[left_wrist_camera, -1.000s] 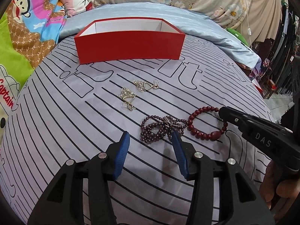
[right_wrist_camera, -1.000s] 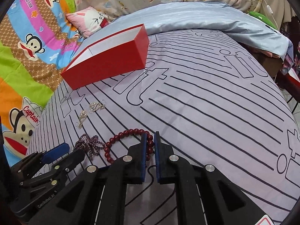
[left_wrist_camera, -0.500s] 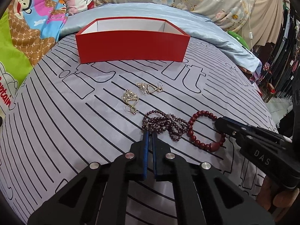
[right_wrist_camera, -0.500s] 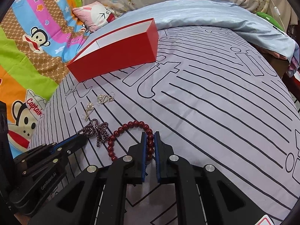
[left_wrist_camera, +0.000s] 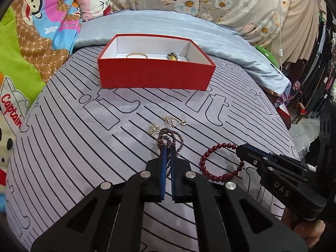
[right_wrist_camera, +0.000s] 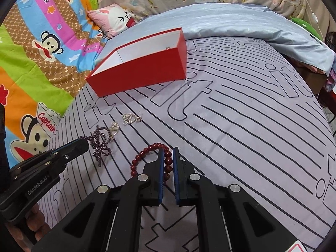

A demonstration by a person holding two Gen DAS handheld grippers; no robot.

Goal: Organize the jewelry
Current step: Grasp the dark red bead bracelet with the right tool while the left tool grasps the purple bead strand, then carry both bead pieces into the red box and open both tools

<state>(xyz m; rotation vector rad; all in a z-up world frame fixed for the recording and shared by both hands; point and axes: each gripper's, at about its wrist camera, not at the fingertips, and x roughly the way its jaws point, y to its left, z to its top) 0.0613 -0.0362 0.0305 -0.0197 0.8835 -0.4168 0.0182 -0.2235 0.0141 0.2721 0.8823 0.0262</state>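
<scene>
left gripper (left_wrist_camera: 167, 149) is clamped on the dark purple bead strand (left_wrist_camera: 170, 137), which dangles off the striped sheet (left_wrist_camera: 84, 147), well in front of the red box (left_wrist_camera: 155, 75). right gripper (right_wrist_camera: 168, 153) is pinched on the red bead bracelet (right_wrist_camera: 151, 157), just right of the strand. two silver pieces (left_wrist_camera: 168, 122) lie between strand and box. inside the box: a gold bangle (left_wrist_camera: 137, 55) and a small trinket (left_wrist_camera: 172, 56).

The bed sheet (left_wrist_camera: 84, 147) is soft matt cloth with black lines. The blue blanket (left_wrist_camera: 168, 25) looks silky and shiny. The red box (left_wrist_camera: 155, 76) looks like matt cardboard, white inside. The red bead bracelet (left_wrist_camera: 218, 163) is smooth and glossy. The dark bead string (left_wrist_camera: 168, 136) shines a little. The silver chains (right_wrist_camera: 130, 118) look like sparkly metal. Both grippers (left_wrist_camera: 167, 153) (right_wrist_camera: 167, 157) are matt black plastic with shiny metal pins.
</scene>
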